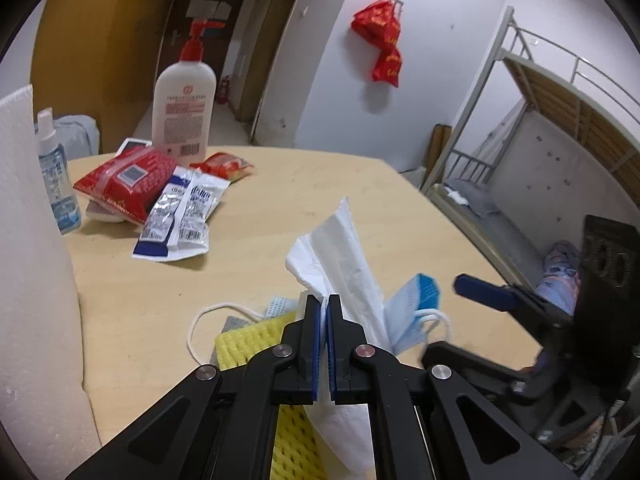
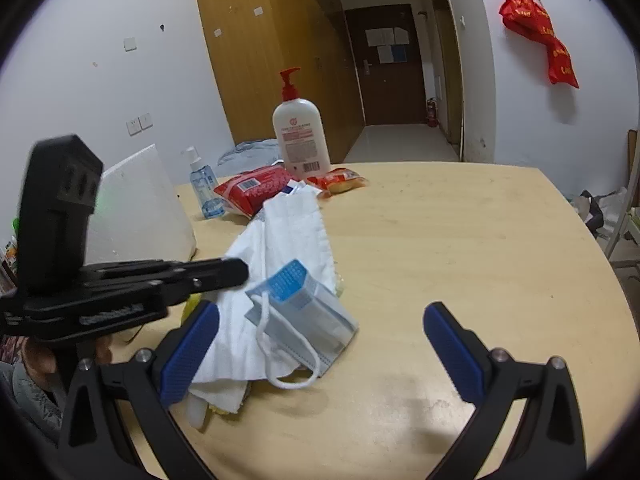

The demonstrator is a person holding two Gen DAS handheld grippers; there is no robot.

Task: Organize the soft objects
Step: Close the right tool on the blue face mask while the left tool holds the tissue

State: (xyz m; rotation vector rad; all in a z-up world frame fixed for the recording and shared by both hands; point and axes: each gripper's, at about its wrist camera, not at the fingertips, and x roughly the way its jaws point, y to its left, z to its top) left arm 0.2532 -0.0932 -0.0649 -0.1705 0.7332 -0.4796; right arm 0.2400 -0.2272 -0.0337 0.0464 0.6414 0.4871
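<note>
Left tool [image 1: 323, 304] clamped on the white paper towel [image 1: 344, 252], lifting one end off the pile at the table's [image 2: 460, 240] near edge. Right tool [image 2: 322, 354] spread wide, empty, probably lining up for the face mask [image 2: 308, 304] lying on the towel.

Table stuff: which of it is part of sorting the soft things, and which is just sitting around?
Part of the job:
white tissue, pinched in the left gripper
blue face mask
yellow mesh cloth
right gripper, open

Lying about:
pump bottle
spray bottle
red wipes pack
sachets
</note>
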